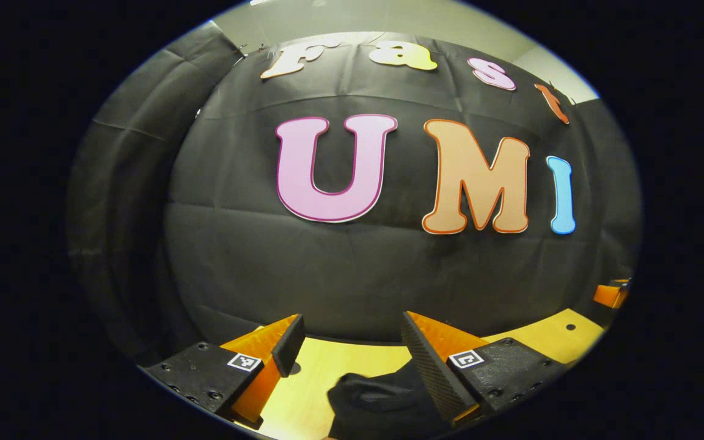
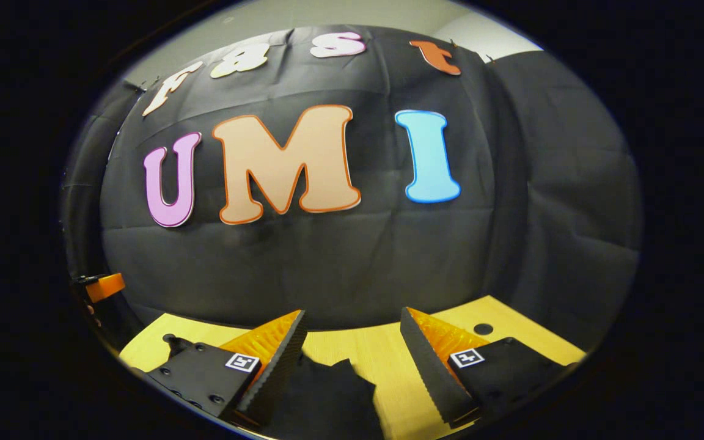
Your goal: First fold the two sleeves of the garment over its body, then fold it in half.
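The left gripper (image 1: 352, 354) is held above the near part of the wooden counter (image 1: 321, 366), and its fingers stand wide apart with nothing between them. Under them lies a dark piece of the garment (image 1: 382, 400), low in the left gripper view, close to the inner side of the right-hand finger; I cannot tell if it touches that finger. The right gripper (image 2: 352, 351) is held in the same way: its fingers are also wide apart and hold nothing. In the right gripper view, dark cloth of the garment (image 2: 327, 394) lies on the counter (image 2: 388, 360), mostly beside and partly under the left-hand finger. Both cameras look more at the booth wall than down, so most of the garment is hidden below the edge of each view.

By my judgement no fold is begun, and the step in hand is to take the first sleeve. To do it well, the gripper should tip downward first, so that the sleeve comes between the fingers. It is better to take the sleeve near its end, at the edge of the cloth, and only one layer of it. The fingers should go down to the counter before they close, otherwise they can catch the body cloth also. The sleeve should then be lifted a little and laid flat across the body.
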Motion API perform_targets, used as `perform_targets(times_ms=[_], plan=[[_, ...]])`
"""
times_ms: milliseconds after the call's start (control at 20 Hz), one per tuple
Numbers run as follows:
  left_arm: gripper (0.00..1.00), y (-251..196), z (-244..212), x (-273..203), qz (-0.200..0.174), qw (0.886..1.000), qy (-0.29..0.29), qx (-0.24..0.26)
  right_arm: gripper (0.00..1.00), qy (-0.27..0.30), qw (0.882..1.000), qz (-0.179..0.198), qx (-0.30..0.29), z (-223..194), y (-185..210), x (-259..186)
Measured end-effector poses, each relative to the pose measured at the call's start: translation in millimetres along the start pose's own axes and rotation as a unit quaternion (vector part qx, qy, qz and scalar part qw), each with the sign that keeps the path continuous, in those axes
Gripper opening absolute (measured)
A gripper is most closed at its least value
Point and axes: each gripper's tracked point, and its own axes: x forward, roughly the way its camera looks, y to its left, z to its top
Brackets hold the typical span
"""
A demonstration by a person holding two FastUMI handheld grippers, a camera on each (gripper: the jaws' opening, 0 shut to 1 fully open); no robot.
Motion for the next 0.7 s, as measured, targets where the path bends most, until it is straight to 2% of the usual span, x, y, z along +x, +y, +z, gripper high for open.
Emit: perform_targets(times_ms=[100, 150, 250, 300, 350, 500, 550, 600, 650, 700], plan=[[0.95, 1.3, 9.7, -4.3, 0.002, 1.000, 0.005, 0.000, 0.97, -0.004, 1.000, 0.004, 0.001, 6.7, 0.9, -13.2], [0.99, 2.7, 17.0, -10.2, 0.003, 1.000, 0.003, -0.006, 0.94, -0.009, 1.000, 0.006, -0.003, 11.9, 2.0, -22.5], [1.00, 6.9, 38.3, -31.5, 0.006, 1.000, -0.013, -0.020, 0.97, -0.026, 1.000, 0.011, -0.012, 25.3, 5.1, -46.3], [0.96, 12.2, 46.9, -49.5, 0.009, 0.999, -0.024, -0.022, 0.94, -0.039, 0.999, 0.014, -0.018, 35.2, 15.2, -55.5], [0.99, 16.6, 58.1, -64.4, 0.013, 0.999, -0.036, -0.020, 0.98, -0.051, 0.998, 0.016, -0.023, 42.4, 16.5, -70.8], [0.99, 23.0, 90.0, -111.3, 0.020, 0.997, -0.067, -0.012, 0.97, -0.081, 0.996, 0.018, -0.037, 56.8, 18.4, -116.9], [0.99, 21.8, 98.7, -125.1, 0.017, 0.997, -0.079, -0.008, 0.94, -0.089, 0.995, 0.020, -0.040, 60.4, 19.3, -132.0], [0.99, 19.6, 103.3, -138.2, 0.016, 0.996, -0.086, -0.004, 0.94, -0.091, 0.995, 0.023, -0.041, 60.4, 19.8, -146.3], [0.99, 16.2, 108.2, -152.6, 0.013, 0.996, -0.090, 0.004, 0.99, -0.091, 0.995, 0.028, -0.042, 60.5, 20.3, -160.0], [0.99, 13.6, 110.1, -167.2, 0.011, 0.995, -0.094, 0.010, 0.97, -0.092, 0.995, 0.030, -0.039, 58.9, 19.2, -172.3]])
